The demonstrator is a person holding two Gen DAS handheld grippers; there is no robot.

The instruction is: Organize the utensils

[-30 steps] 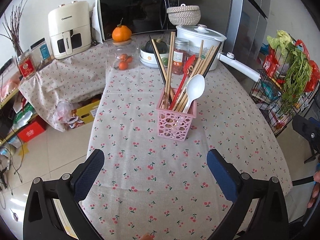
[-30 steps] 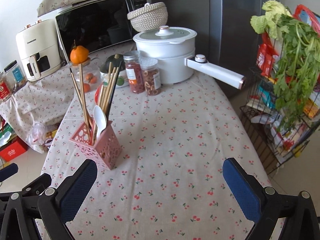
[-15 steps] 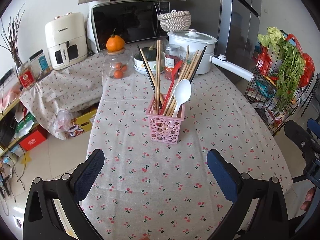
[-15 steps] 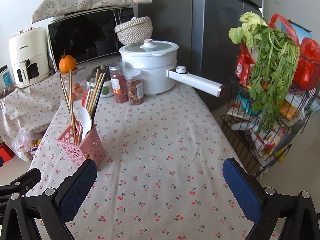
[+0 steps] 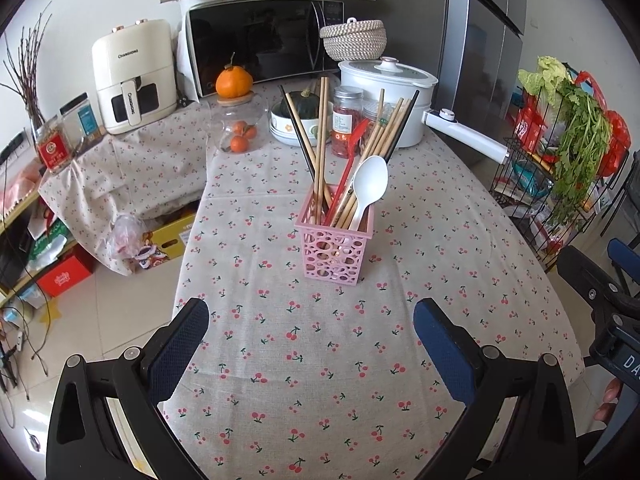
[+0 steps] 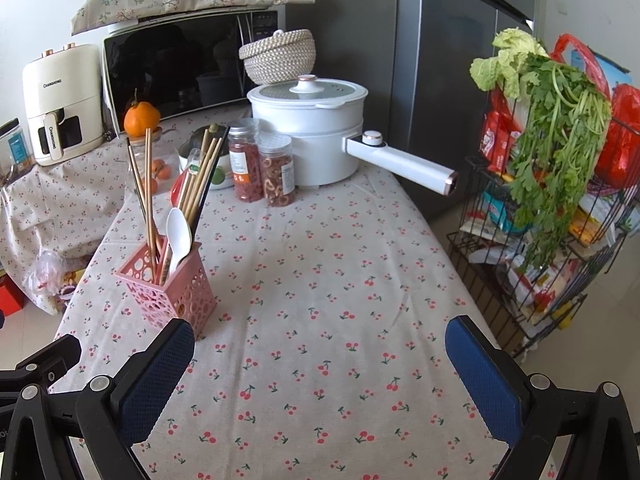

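Both tools point(image 5: 311, 344) farther from CHANGHONG fryer point(image 5: 134, 76)

Left wrist view: from my left hand-held gripper point(image 5: 310, 344), above the desk's point(image 5: 460, 216) near end, facing its length. Right wrist view: likewise, further right. Shared: pink basket point(image 5: 335, 249) point(image 6: 168, 285), white pot point(image 6: 310, 128).

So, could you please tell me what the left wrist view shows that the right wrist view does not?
Only the left wrist view shows the bare twigs at far left, the floor with a yellow box under the side shelf, and the right gripper's black body at its right edge. Only the right wrist view shows both spice jars unobstructed and the wire rack down to its base. Both show the pink basket with chopsticks and a white spoon, the white pot, the microwave, and open, empty grippers: left, right.
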